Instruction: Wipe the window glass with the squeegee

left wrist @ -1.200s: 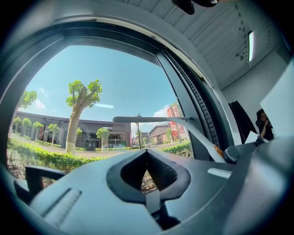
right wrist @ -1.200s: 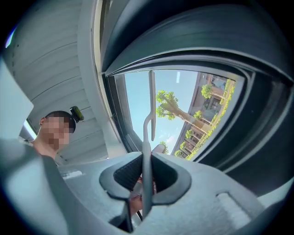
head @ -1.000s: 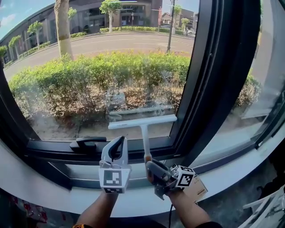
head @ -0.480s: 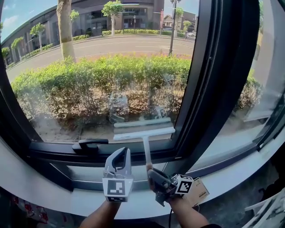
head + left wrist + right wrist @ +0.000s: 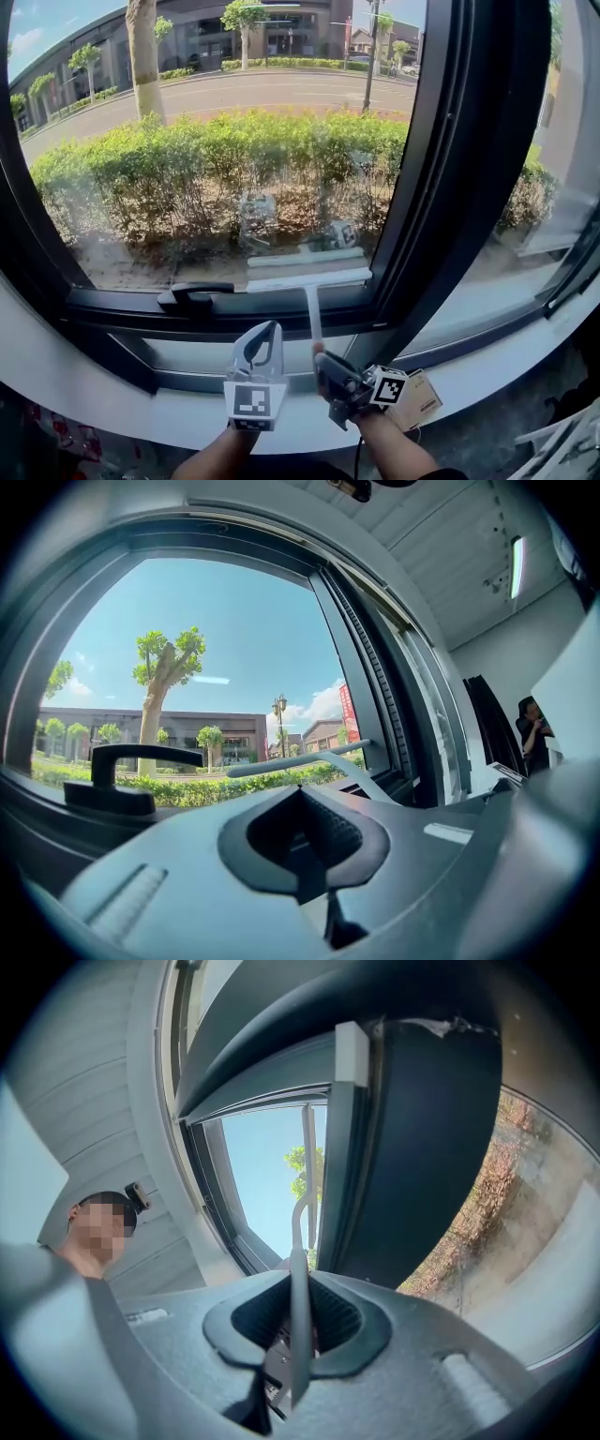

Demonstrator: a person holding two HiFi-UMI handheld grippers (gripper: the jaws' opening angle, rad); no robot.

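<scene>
The white squeegee (image 5: 310,278) lies with its blade flat against the bottom of the window glass (image 5: 216,159), just above the lower frame. Its thin handle (image 5: 314,319) runs down into my right gripper (image 5: 330,367), which is shut on it. The right gripper view shows that handle (image 5: 300,1288) clamped between the jaws, rising toward the pane. My left gripper (image 5: 265,332) hovers to the left of the handle over the sill, shut and holding nothing. From the left gripper view the squeegee blade (image 5: 300,759) stretches across beyond the shut jaws of the left gripper (image 5: 300,808).
A black window handle (image 5: 192,295) sits on the lower frame left of the squeegee. A thick dark mullion (image 5: 441,187) bounds the pane on the right. The white sill (image 5: 94,375) runs below. A small cardboard box (image 5: 419,399) lies by my right wrist. A person (image 5: 532,728) stands behind.
The squeegee has slid down the glass to the bottom edge of the pane. Both grippers have dropped lower with it, and the left one stays empty.
</scene>
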